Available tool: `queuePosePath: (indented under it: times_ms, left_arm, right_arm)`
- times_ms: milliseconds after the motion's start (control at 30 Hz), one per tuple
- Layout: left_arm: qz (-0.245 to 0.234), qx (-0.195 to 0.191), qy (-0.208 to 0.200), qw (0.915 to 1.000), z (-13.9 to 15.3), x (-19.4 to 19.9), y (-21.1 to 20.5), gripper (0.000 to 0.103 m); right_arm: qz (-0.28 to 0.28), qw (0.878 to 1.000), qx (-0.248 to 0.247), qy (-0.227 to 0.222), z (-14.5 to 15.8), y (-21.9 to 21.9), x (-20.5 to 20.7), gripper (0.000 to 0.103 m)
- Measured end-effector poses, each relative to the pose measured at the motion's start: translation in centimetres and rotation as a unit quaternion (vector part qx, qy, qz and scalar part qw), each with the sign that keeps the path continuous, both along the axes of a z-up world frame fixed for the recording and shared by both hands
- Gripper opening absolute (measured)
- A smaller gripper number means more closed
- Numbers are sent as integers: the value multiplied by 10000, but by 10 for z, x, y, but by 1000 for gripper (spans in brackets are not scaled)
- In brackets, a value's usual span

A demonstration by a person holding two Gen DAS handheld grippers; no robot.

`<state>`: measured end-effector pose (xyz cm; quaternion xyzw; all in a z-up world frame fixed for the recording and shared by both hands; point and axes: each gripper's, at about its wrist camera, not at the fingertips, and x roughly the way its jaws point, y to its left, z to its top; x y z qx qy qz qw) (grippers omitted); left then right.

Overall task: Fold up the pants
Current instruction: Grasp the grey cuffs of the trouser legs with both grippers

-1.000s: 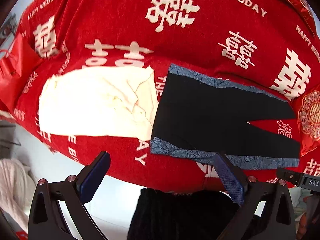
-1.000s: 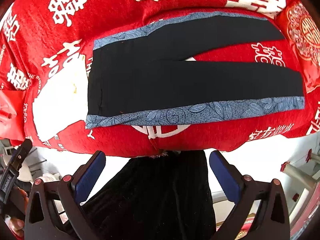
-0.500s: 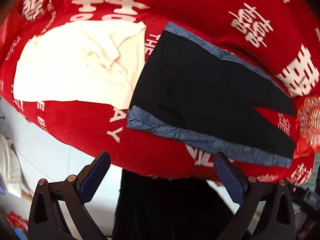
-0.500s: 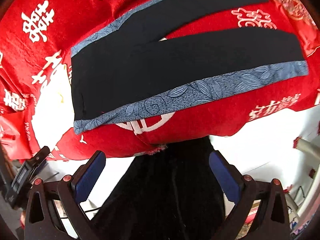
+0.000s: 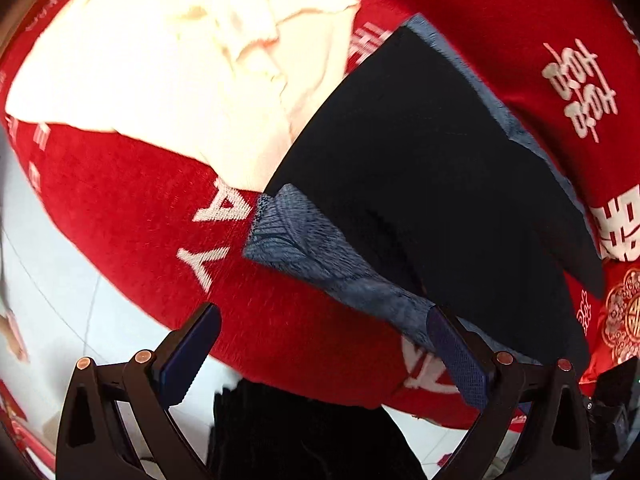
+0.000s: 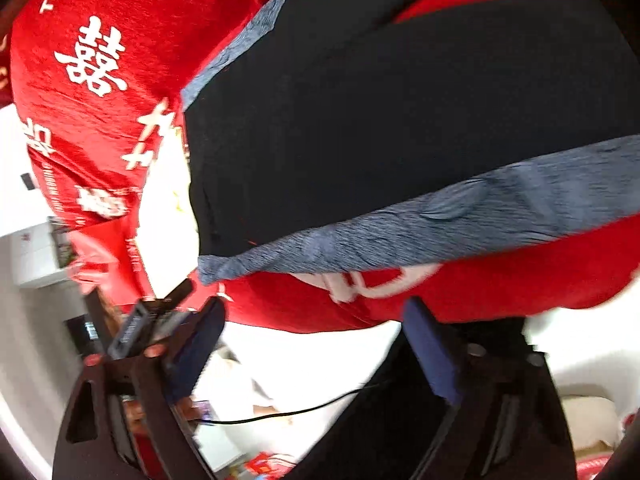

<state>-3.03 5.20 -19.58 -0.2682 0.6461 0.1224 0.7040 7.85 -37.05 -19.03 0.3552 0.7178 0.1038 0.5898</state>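
The pants [image 5: 432, 184] lie flat on the red cloth [image 5: 132, 216], waist beside the cream garment [image 5: 172, 68], legs running away rightward. Left claw [image 5: 320, 356] gapes empty, nearest the waist corner just ahead; right claw [image 6: 316, 352] gapes empty too, short of the blue side stripe [image 6: 440, 224]. One pair of pants, two claws.

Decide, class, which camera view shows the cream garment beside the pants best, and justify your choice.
The left wrist view: there the cream garment fills the upper left, folds visible, its right edge under the pants. The right wrist view shows only a blurred, overexposed sliver left of the waistband.
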Motion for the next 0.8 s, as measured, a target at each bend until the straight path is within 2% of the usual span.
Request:
queuePosePath:
  times_ms: [133, 267, 433, 533, 600, 667, 700, 767, 800]
  left_arm:
    - [93, -373, -78, 9992, -24, 0, 11, 103]
    - [25, -595, -172, 9981, -34, 3, 9, 103]
    - [-291, -659, -285, 9970, -40, 16, -11, 103]
    - [-412, -540, -368, 9970, -40, 24, -20, 102]
    - [-432, -567, -409, 9966, -37, 28, -23, 94]
    - [-462, -588, -464, 9961, -35, 32, -24, 90]
    - [-481, -574, -491, 9960, -35, 35, -25, 78]
    - [-569, -524, -506, 9957, -35, 43, -28, 66]
    - [-595, -536, -538, 9953, -34, 45, -28, 57]
  right_arm:
    - [-387, 9986, 344, -80, -27, -5, -9, 85]
    - [-755, 9961, 459, -63, -49, -20, -22, 85]
    - [-1238, 9897, 706, -154, -62, -38, -32, 85]
    - [-1372, 9866, 841, -275, -60, -42, -35, 85]
    - [-1437, 9856, 794, -411, -56, -47, -40, 85]
    - [-1667, 9814, 858, -418, -58, -54, -45, 85]
    - [-1811, 9780, 933, -440, -60, -58, -46, 85]
    - [-2008, 9708, 1152, -629, -64, -61, -41, 85]
    - [-2022, 9692, 1210, -723, -64, -58, -36, 85]
